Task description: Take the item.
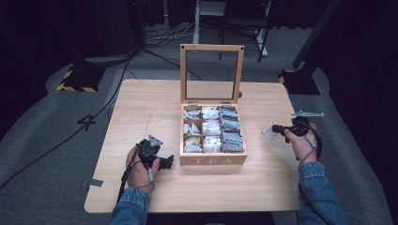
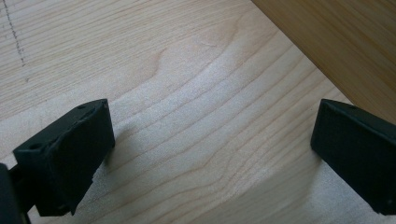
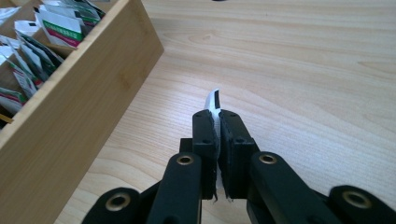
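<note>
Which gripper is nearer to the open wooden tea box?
Left. The left gripper sits beside the wooden tea box; the right gripper holds a white packet farther away.

Wooden table [image 1: 141, 101] on grey carpet [image 1: 37, 140] (cables [image 1: 159, 44] trailing), yellow-black striped stand base [image 1: 75, 79] behind

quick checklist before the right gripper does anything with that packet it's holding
1. Right gripper shut on the thin white paper tea packet: ok.
2. Packet clear of the light wooden tea box, held beside its right wall: ok.
3. Box's glass-paned lid standing open: ok.
4. Left gripper open and empty, low over the pale wooden table at the box's left front corner: ok.
5. Free room in a compartment for the packet: cannot tell.
</note>
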`<state>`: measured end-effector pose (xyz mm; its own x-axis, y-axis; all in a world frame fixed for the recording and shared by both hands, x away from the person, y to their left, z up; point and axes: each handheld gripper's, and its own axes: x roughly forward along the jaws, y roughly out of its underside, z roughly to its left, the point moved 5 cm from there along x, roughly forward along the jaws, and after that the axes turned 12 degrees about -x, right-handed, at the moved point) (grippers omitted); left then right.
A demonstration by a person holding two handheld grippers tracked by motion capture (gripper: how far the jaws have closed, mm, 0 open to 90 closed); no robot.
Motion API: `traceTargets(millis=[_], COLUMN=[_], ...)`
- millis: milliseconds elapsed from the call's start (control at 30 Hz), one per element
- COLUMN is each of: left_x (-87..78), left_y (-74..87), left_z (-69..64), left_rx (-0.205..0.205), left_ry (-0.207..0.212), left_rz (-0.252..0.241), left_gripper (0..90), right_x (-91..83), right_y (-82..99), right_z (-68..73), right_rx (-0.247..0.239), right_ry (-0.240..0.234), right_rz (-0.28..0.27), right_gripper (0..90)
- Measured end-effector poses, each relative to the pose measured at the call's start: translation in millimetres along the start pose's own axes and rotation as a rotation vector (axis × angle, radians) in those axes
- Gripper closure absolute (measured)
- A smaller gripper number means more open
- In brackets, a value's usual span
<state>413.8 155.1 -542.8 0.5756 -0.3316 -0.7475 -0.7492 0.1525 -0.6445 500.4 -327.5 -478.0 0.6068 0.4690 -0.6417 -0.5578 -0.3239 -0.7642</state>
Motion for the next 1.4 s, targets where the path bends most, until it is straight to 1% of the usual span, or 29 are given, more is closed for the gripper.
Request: traceTargets(millis=[67,133,200,367,400,533,600,633,667,700,767,800,833,867,900,1000,1067,1133,1233,1367,1400], left_x=[0.0,0.0,0.0,0.0,0.0,0.0,0.0,0.0,0.0,0.0,0.0,0.0,0.0,0.0,0.0,0.0,0.0,0.0,0.0,0.0,0.0], left_y=[0.0,0.0,0.0,0.0,0.0,0.0,0.0,0.0,0.0,0.0,0.0,0.0,0.0,0.0,0.0,0.0,0.0,0.0,0.0,0.0,-0.1], left_z=[0.0,0.0,0.0,0.0,0.0,0.0,0.0,0.0,0.0,0.0,0.0,0.0,0.0,0.0,0.0,0.0,0.0,0.0,0.0,0.0,0.0], left_rx=[0.0,0.0,0.0,0.0,0.0,-0.001,0.0,0.0,0.0,0.0,0.0,0.0,0.0,0.0,0.0,0.0,0.0,0.0,0.0,0.001,0.001], left_ry=[0.0,0.0,0.0,0.0,0.0,0.0,0.0,0.0,-0.001,0.0,0.0,0.0,0.0,0.0,0.0,0.0,0.0,0.0,0.0,0.0,0.0], left_rz=[0.0,0.0,0.0,0.0,0.0,0.0,0.0,0.0,0.0,0.0,0.0,-0.001,0.0,0.0,0.0,0.0,0.0,0.0,0.0,0.0,0.0], left_gripper=[0.0,0.0,0.0,0.0,0.0,0.0,0.0,0.0,0.0,0.0,0.0,0.0,0.0,0.0,0.0,0.0,0.1,0.0,0.0,0.0,0.0], right_x=[0.9,1.7,2.1,3.5,4.0,4.2,4.8,6.0,6.0,6.6,10.0,11.5,11.5,12.4,13.0,12.9,11.8,10.5,8.8,1.1,-1.2], right_y=[1.6,2.7,3.8,6.3,6.8,7.7,8.1,9.2,9.2,9.7,11.8,13.2,13.2,14.1,15.4,17.2,16.3,14.4,12.0,6.9,5.7], right_z=[-1.0,-2.4,-2.8,-4.3,-4.8,-5.7,-6.4,-7.0,-7.0,-7.5,-10.8,-13.7,-13.7,-16.1,-18.4,-20.8,-21.4,-20.3,-17.3,-9.7,-6.7], right_rx=[0.014,0.015,0.033,0.044,0.041,0.053,0.059,0.073,0.073,0.073,0.058,0.057,0.057,0.049,0.052,0.067,0.062,0.058,0.04,0.005,-0.003], right_ry=[0.001,0.003,-0.006,-0.002,-0.001,0.0,-0.001,-0.002,-0.002,0.002,0.025,0.051,0.051,0.064,0.074,0.075,0.079,0.079,0.075,0.059,0.049], right_rz=[0.009,0.009,0.013,0.03,0.031,0.034,0.035,0.038,0.038,0.041,0.043,0.042,0.042,0.039,0.037,0.039,0.03,0.022,0.013,-0.022,-0.034], right_gripper=[86.2,86.1,86.0,85.9,85.9,84.9,80.5,73.9,73.9,70.5,59.3,52.2,52.2,50.2,47.6,44.7,44.0,43.6,43.4,43.2,43.1])
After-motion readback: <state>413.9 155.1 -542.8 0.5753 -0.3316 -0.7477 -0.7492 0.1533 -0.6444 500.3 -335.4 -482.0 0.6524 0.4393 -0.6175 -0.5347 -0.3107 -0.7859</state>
